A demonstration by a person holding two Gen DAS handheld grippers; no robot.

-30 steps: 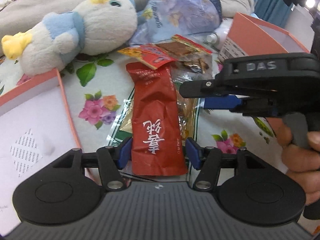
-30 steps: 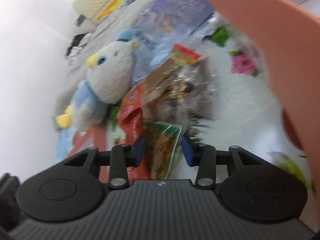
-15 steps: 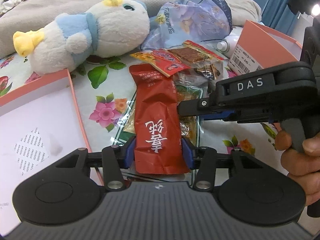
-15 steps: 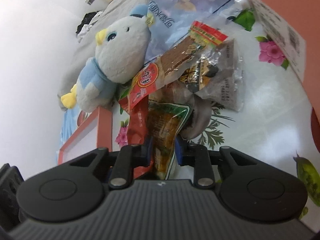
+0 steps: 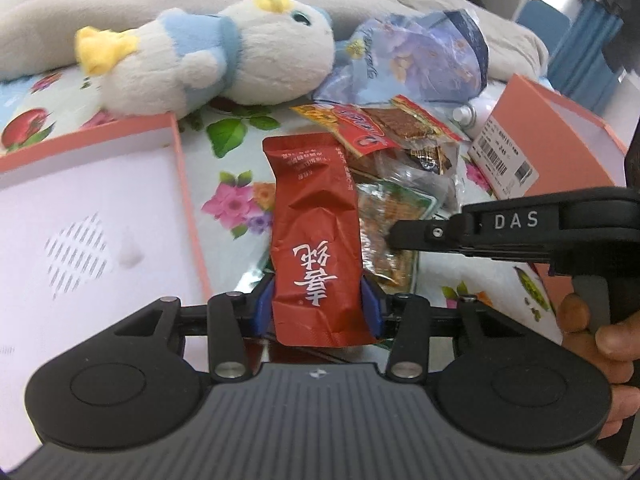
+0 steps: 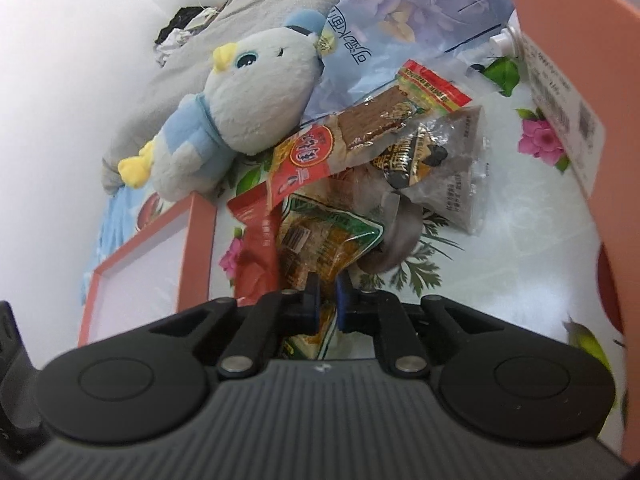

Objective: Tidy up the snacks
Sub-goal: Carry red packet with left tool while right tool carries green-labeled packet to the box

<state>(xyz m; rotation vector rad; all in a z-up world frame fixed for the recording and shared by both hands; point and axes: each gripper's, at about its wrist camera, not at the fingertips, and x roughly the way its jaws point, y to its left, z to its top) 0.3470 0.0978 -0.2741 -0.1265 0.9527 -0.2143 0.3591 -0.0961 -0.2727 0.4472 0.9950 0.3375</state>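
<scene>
**Two grippers closed on snack packets above a floral cloth**

Left wrist view. The left gripper (image 5: 318,306) holds the lower end of a red packet (image 5: 316,240) printed with white characters; its blue pads (image 5: 370,304) press on both side edges, and the jaws have just been closing onto it. The packet runs away from the camera over the floral cloth (image 5: 236,184). To its left lies an open salmon-edged box (image 5: 188,200) with a white interior. Just right of the red packet lies a green-trimmed clear packet (image 5: 384,224), and the right gripper (image 5: 404,236) reaches in from the right with its black tip on that packet. A person's hand (image 5: 600,344) grips its handle at the right edge. Beyond the two packets is a heap of further snacks, topped by a red-and-yellow packet (image 5: 360,128). Behind it lie a blue-and-white plush bird (image 5: 224,52) and a blue printed bag (image 5: 420,60). A second salmon box (image 5: 560,140) with a barcode label stands tilted at the right.

Right wrist view. The right gripper (image 6: 328,304) is nearly closed, its jaws pinching the near end of the green-trimmed clear packet (image 6: 324,240); the jaws have just been closing with the packet between them. The red packet (image 6: 256,256) lies touching its left side, beside the open box (image 6: 196,248). Above sit the red-and-yellow packet (image 6: 312,156), a brown strip snack (image 6: 384,116) and a clear packet with dark contents (image 6: 444,172). The plush bird (image 6: 248,108) leans at upper left, the blue bag (image 6: 400,12) behind it. The tilted box wall (image 6: 592,80) fills the right edge.
</scene>
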